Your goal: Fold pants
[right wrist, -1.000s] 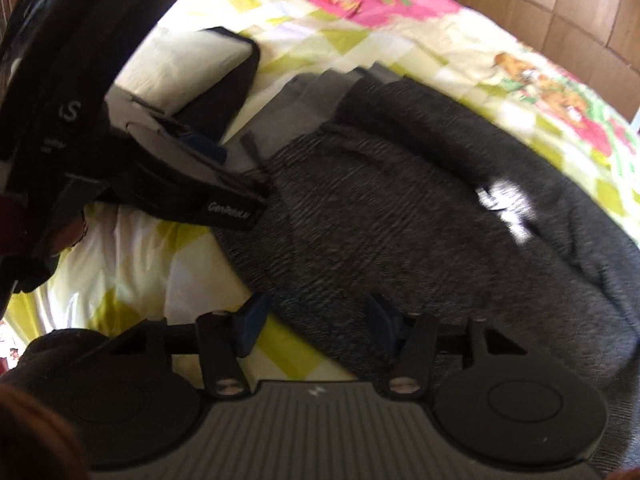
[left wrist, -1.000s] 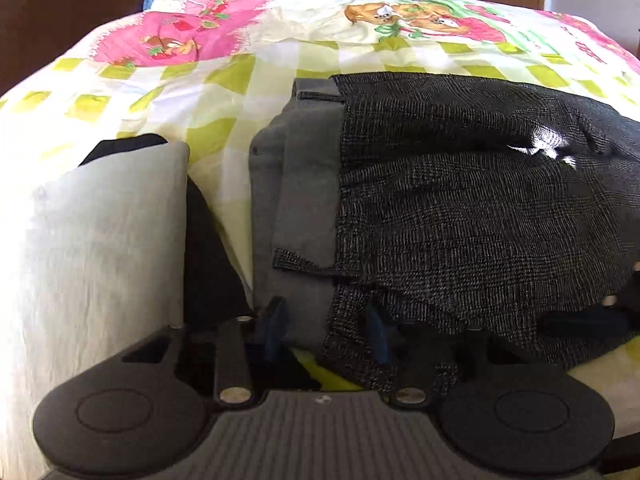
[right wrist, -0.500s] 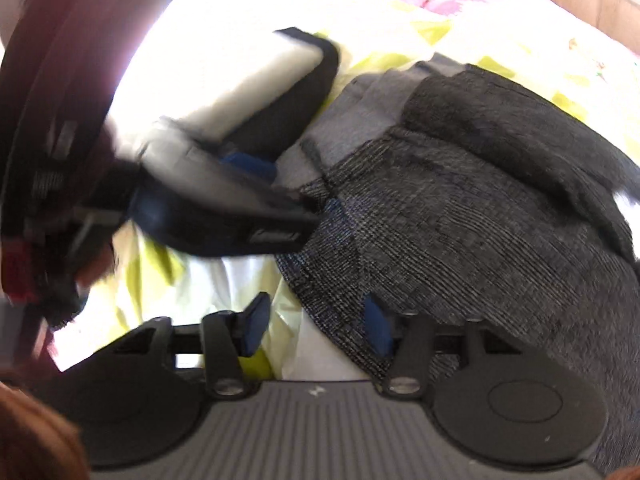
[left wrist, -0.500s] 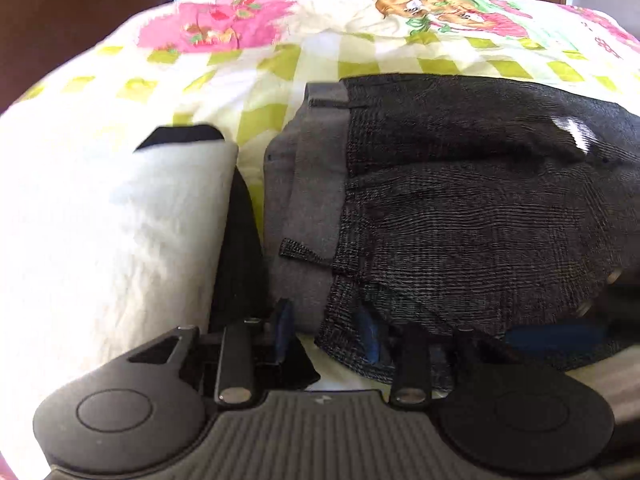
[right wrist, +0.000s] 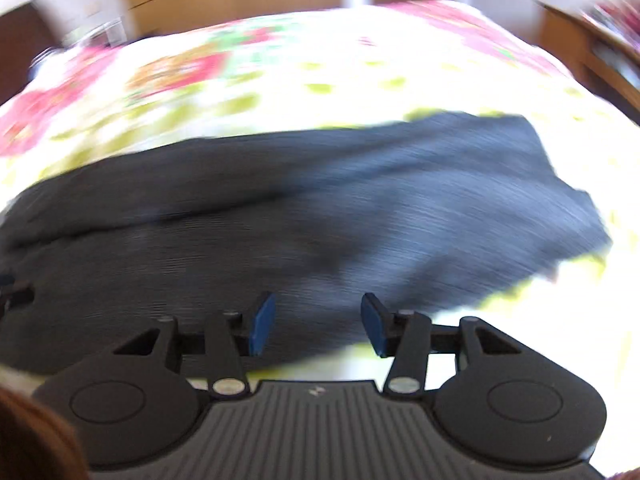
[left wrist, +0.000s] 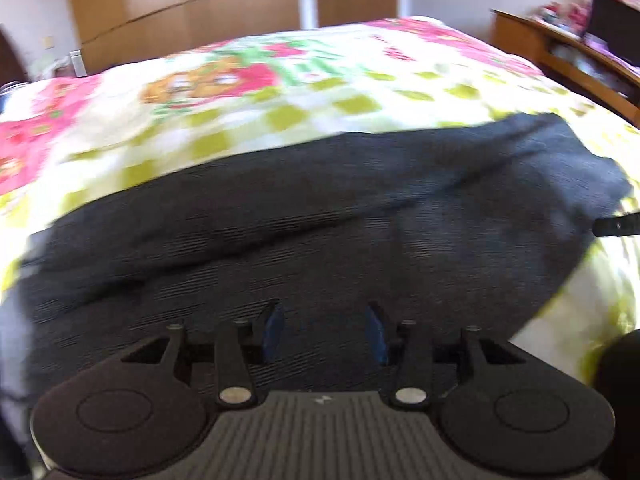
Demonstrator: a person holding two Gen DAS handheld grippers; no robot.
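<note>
Dark grey woven pants [left wrist: 320, 216]: lying spread across the bed's floral, green-checked white bedspread [left wrist: 280, 92], both views blurred. Left tongs [left wrist: 322, 330]: blue-padded jaws parted, nothing between them, over the pants. Right tongs [right wrist: 318, 326]: jaws parted, empty, at the near hem. Wooden wardrobe [left wrist: 192, 4] behind.

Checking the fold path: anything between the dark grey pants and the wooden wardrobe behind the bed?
Only bedspread. Both wrist views show the checked, floral bedspread running from the dark grey pants to the wooden wardrobe.
</note>
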